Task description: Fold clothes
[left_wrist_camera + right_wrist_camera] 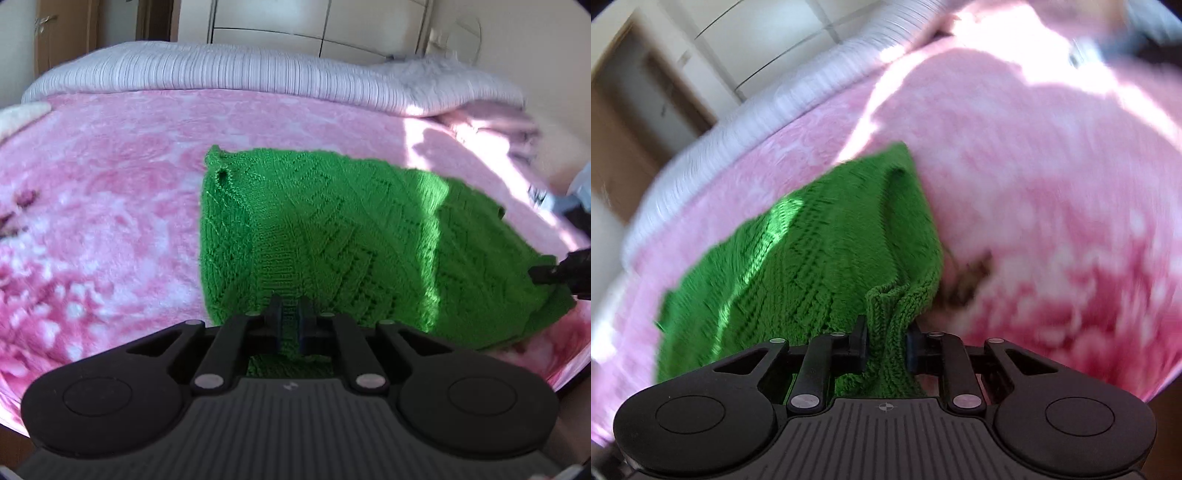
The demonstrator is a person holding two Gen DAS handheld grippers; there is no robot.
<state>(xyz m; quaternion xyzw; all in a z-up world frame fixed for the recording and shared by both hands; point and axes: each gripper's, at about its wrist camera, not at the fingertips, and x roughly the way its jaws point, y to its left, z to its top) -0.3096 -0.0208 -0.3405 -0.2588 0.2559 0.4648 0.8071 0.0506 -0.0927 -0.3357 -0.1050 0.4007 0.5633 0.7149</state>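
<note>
Sweater (332,229) edge pinched between both sets of fingers — left (289,319), right (885,341) — over pink blanket (110,206).

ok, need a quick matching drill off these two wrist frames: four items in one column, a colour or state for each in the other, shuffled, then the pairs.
Column 1:
1. sweater
2. blanket
3. left hand-held gripper
4. right hand-held gripper

Column 2:
A. pink, plush, spread under the garment
B. shut on a bunched ribbed edge
C. green, patterned knit
D. fingers close together, pinching the near edge

Pairs: 1-C, 2-A, 3-D, 4-B
</note>
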